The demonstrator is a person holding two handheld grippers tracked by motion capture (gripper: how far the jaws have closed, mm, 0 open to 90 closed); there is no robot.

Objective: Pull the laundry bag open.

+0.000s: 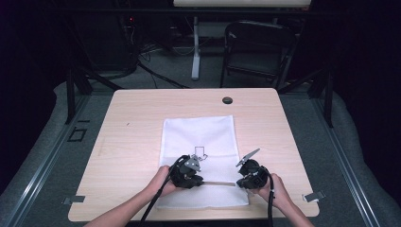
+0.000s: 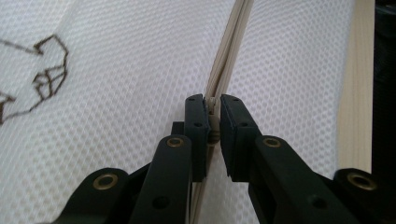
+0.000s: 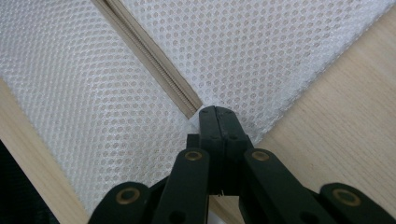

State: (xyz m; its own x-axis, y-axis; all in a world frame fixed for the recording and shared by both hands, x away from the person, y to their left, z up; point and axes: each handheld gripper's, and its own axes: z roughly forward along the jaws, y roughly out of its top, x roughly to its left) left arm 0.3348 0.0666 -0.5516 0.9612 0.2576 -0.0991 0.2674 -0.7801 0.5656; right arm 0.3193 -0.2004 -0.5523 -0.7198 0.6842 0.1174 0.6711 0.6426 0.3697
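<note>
The white mesh bag [image 1: 201, 158] lies flat on the table [image 1: 132, 137], and its zipper [image 1: 219, 183] runs straight across the near end, from nine o'clock to three o'clock between the two hands. The left gripper [image 1: 202, 182] is pinched narrow on the zipper pull [image 2: 214, 126]; the right gripper [image 1: 236, 183] is clamped tight on the bag's fabric at the zipper's three o'clock end. My guess is the pull must travel along that line, so the left hand does the sliding while the right anchors. The left gripper view shows the zipper track [image 2: 229, 56] running off toward twelve o'clock; the high view shows the gap between the grippers.
</note>
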